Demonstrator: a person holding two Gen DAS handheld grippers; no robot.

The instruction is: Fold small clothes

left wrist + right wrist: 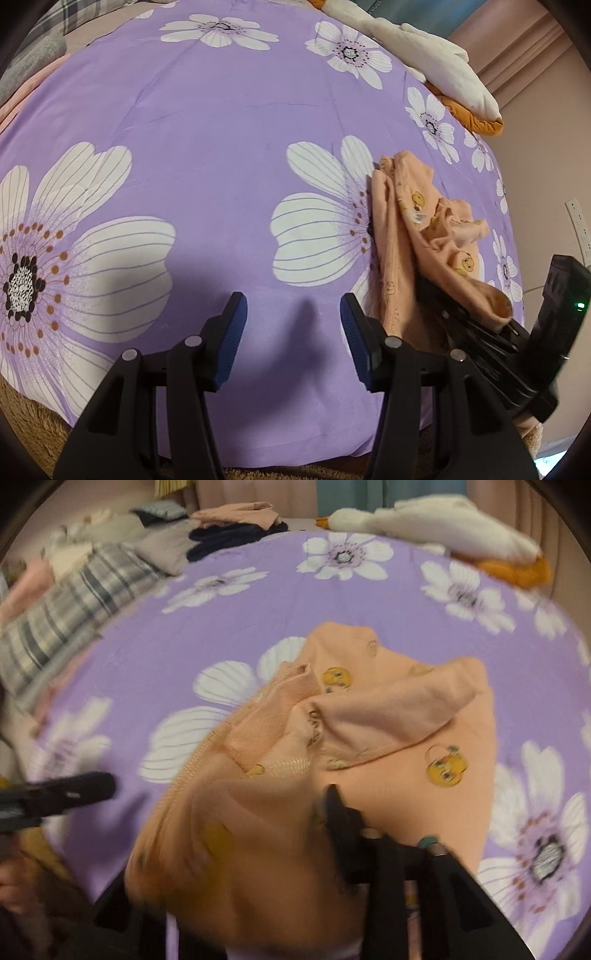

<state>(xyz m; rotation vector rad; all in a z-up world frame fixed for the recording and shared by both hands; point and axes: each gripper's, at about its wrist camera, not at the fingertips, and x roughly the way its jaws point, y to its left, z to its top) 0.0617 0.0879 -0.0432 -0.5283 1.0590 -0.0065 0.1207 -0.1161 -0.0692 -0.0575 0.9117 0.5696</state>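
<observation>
- Purple flowered bedspread (229, 122) fills both views.
- Left gripper (293, 325) hovers empty, jaws apart.
- Right gripper (295, 812) clamps the peach garment (417, 225), at 3 o'clock.

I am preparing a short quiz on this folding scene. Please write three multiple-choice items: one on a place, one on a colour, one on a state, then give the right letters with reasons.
1. Where does the plush goose lie?
A. at the far edge of the bed
B. under the left gripper
C. on the garment

2. What colour is the garment?
A. dark blue
B. peach with yellow cartoon prints
C. green

3. How is the left gripper?
A. shut on the garment
B. shut on the pillow
C. open, holding nothing

Answers: 1 A, it lies beyond the purple bedspread. 2 B, both views show it. 3 C, a wide gap shows between its blue pads.
</observation>
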